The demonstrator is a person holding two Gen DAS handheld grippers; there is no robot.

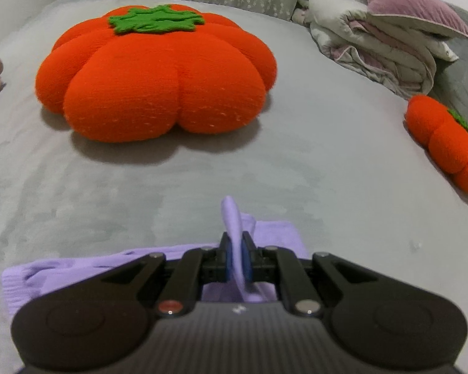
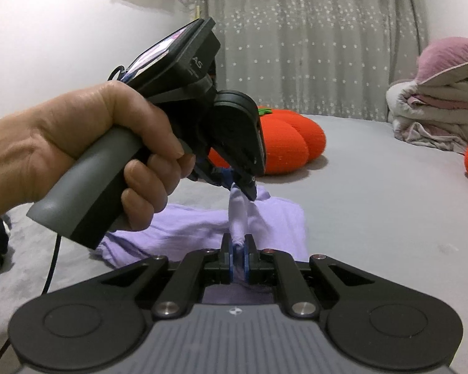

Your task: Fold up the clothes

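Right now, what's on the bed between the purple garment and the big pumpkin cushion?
Nothing: bare grey bedsheet separates the purple garment from the big pumpkin cushion, clearest in the left wrist view. Both grippers are clamped on the garment.

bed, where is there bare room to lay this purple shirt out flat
Bare sheet lies between the purple shirt, the big pumpkin cushion and the small pumpkin cushion; more lies left of the shirt. It is crowded at the far right, by the folded blankets. Both claws, left and right, pinch the shirt.
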